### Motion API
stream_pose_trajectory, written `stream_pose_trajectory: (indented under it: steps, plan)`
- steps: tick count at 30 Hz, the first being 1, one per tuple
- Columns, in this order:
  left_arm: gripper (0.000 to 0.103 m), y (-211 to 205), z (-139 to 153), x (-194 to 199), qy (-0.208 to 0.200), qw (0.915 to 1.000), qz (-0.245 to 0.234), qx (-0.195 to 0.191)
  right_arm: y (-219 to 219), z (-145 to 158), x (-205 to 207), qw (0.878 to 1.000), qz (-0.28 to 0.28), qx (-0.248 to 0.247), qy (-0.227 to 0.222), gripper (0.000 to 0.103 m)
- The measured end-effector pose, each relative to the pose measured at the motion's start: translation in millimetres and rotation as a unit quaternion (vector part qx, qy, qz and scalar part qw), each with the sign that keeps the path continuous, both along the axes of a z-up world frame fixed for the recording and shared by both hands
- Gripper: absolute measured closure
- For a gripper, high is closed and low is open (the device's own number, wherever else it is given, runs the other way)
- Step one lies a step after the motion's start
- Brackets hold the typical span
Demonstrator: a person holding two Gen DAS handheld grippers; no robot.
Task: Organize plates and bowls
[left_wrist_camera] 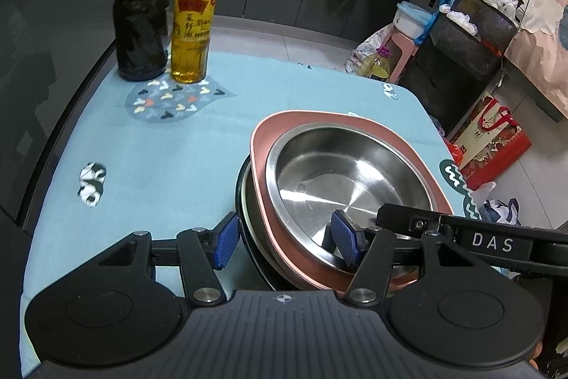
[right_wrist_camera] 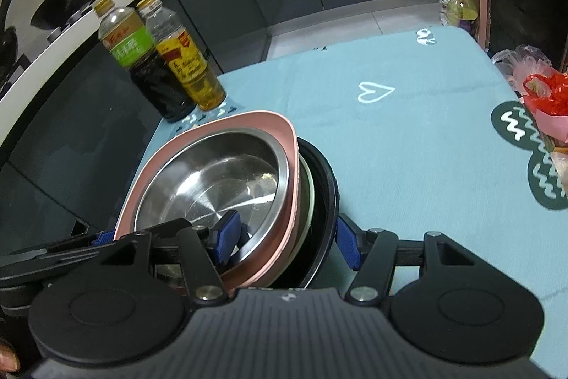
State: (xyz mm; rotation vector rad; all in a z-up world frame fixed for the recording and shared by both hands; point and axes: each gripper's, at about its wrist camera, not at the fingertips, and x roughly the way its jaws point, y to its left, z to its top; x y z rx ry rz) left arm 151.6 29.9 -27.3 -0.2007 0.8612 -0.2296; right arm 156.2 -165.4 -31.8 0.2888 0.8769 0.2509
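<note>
Stack (left_wrist_camera: 340, 187) of nested dishes sits on the table (left_wrist_camera: 170, 158), your left gripper (left_wrist_camera: 284, 244) and right gripper (right_wrist_camera: 284, 237) straddling opposite rims, jaws apart, so next close both evenly before lifting.

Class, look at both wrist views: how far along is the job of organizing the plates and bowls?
Done: the steel bowl sits nested in the pink dish, over a black dish, as one stack. In hand: the left gripper and right gripper each straddle the stack's edge, fingers wide; whether they grip it is unclear. Left: where the stack ends up; no other loose dishes appear on the blue cloth.
</note>
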Motion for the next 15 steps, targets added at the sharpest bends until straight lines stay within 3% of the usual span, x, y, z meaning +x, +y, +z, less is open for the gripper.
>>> stream_pose_trajectory:
  steps: [15]
  plan:
    - [0.049, -6.7, -5.4, 54.0, 0.005, 0.9998, -0.006, -0.018, -10.4, -1.1, 46.5, 1.000, -0.024, -0.003, -0.005, 0.050]
